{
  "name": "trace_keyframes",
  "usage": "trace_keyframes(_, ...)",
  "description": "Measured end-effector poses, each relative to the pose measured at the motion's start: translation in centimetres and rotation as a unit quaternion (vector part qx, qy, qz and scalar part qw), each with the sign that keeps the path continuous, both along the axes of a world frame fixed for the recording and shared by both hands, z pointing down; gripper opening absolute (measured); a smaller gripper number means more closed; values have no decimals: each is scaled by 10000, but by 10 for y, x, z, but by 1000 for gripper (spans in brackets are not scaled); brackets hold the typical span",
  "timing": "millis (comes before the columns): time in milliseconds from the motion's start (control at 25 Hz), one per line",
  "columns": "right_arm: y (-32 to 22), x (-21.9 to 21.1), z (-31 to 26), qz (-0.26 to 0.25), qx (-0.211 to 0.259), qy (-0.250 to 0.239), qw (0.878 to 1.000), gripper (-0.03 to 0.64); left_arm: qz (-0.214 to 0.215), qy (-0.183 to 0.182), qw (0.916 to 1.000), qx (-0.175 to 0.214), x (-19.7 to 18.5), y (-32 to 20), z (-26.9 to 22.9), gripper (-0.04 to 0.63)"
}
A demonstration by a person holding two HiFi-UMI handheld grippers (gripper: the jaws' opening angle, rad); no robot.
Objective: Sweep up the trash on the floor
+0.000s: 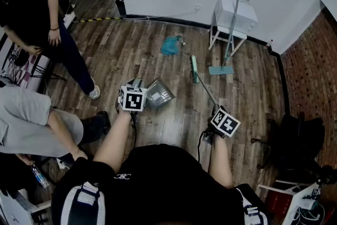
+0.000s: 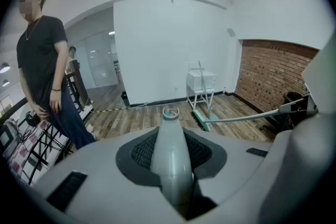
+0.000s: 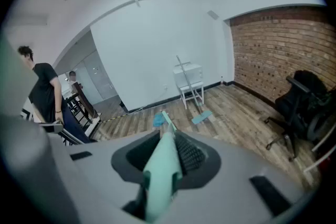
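Observation:
In the head view my left gripper (image 1: 136, 87) is shut on the grey handle of a metal dustpan (image 1: 158, 95) that rests low over the wood floor. My right gripper (image 1: 218, 112) is shut on the long handle of a broom whose teal head (image 1: 195, 69) lies on the floor ahead. A crumpled blue bag (image 1: 170, 46) lies beyond the broom head, apart from it. In the left gripper view the dustpan handle (image 2: 170, 152) runs between the jaws. In the right gripper view the teal broom handle (image 3: 161, 176) sits between the jaws, pointing at the blue bag (image 3: 158, 120).
A white stool (image 1: 235, 17) stands by the far wall with a flat mop (image 1: 221, 69) leaning on it. One person in black (image 1: 31, 8) stands at the far left; another sits closer (image 1: 31, 124). A black chair (image 1: 295, 145) stands by the brick wall on the right.

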State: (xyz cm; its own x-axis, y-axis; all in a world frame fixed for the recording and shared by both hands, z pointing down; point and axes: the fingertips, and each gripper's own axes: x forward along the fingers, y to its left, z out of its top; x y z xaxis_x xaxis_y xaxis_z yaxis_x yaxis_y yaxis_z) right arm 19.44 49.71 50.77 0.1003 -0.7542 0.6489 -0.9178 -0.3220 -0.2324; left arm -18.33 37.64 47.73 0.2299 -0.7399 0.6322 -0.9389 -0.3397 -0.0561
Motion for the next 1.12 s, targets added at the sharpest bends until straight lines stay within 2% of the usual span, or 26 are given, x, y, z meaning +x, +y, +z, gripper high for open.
trace_keyframes(280,-9,9,1,-14,12,-2,10000,101,-46,-35,9999,94,7,-7,-8,103)
trace_keyframes(560,-17,34,2,27,213,-270,9994,103,-232,-122,9995,193,20,-12,-11,103)
trace_keyframes(760,-26,47,8,-75,177,-373,9991,103,-425,-50,9989,195,30,-21,-14,103)
trace_keyframes(960,-49,50,14,-175,125,-309,9993,103,-411,-57,9990,159,38,-47,-15,103)
trace_keyframes(1120,-83,56,19,-256,99,-329,9991,103,-521,94,9985,105,42,-84,-5,103)
